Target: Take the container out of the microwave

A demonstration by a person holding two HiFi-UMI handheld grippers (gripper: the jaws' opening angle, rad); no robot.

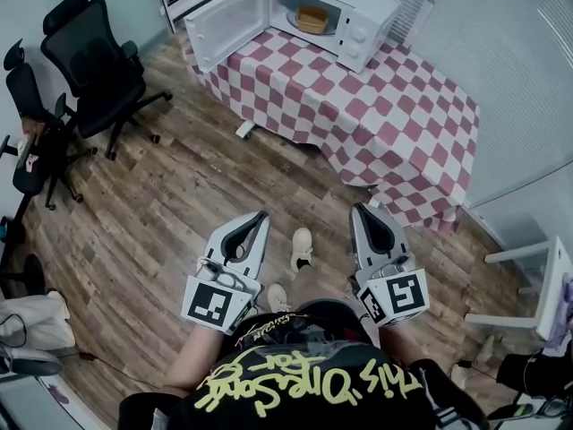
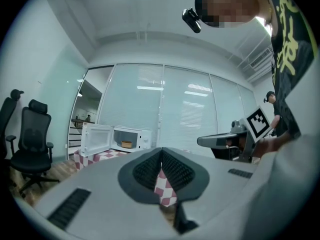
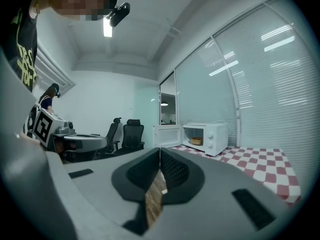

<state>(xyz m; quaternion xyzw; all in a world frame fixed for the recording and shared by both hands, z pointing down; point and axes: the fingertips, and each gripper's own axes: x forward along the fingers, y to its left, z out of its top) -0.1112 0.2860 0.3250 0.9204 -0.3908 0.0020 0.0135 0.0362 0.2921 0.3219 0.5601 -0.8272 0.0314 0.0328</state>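
Container [image 1: 311,18]: you have one, a small tan one, sitting inside the one white microwave [image 1: 363,14], whose door [image 1: 227,23] hangs wide open to the left. The microwave stands at the far end of the one table, which is covered with a red-and-white checked cloth [image 1: 394,106]. Two black office chairs [image 1: 94,56] stand on the wooden floor [image 1: 170,195] to the left of the table.

You hold two grippers, side by side in front of your body, both pointing level toward the table and well apart from it. Your left gripper [image 1: 261,216] has its jaws pressed together with nothing between them. Your right gripper [image 1: 363,210] is the same: jaws closed, empty. Each carries one marker cube at its rear, close to your chest. Neither gripper is near the microwave or the container.
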